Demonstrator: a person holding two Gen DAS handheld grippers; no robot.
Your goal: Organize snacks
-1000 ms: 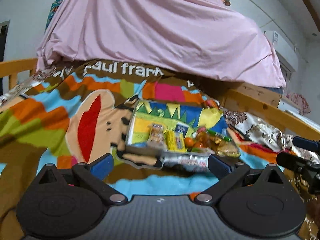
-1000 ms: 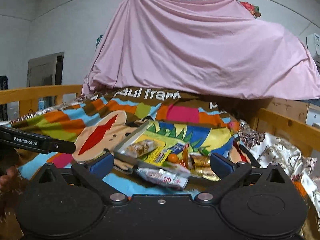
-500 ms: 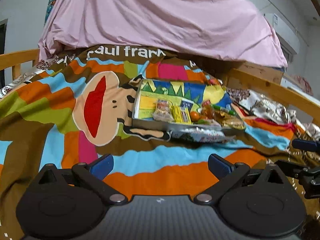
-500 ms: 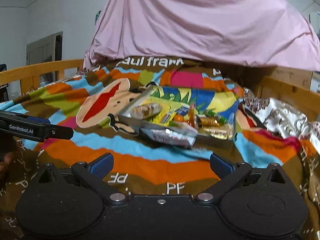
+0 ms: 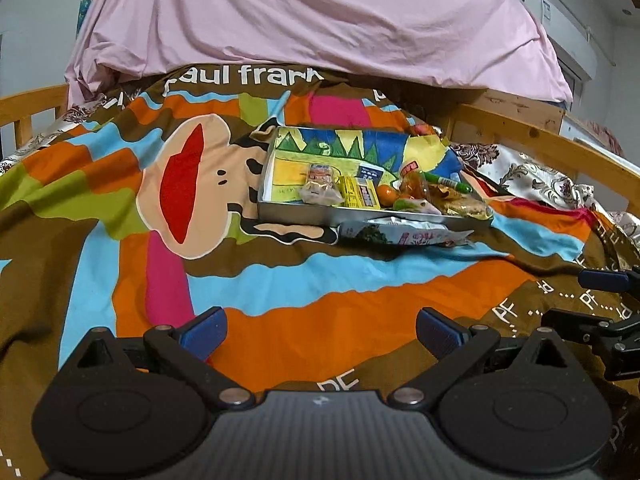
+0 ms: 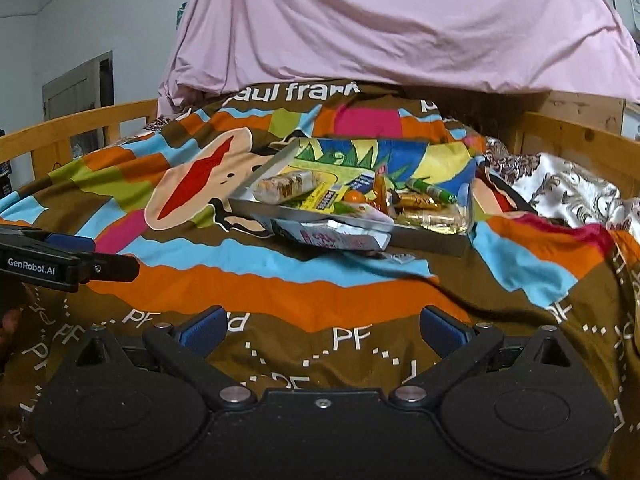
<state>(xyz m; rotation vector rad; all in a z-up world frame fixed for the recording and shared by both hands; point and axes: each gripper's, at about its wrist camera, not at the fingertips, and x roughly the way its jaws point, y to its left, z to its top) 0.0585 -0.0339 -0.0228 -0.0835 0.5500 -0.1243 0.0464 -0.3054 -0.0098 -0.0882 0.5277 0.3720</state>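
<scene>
Left wrist view: the left hand-held gripper is released and grasps nothing, hovering low over the bed's blanket. At twelve o'clock, well apart, one metal tray gathers the snacks, likely to keep them together. One white packet lies outside, touching the tray's near wall.

Right wrist view: the right hand-held gripper is likewise released and empty. The tray sits at twelve o'clock, the packet overlapping its near edge. That makes two grippers, one tray and one stray packet.

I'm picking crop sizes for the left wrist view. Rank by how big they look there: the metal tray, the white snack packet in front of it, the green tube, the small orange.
1. metal tray
2. white snack packet
3. green tube
4. small orange, partly hidden
</scene>
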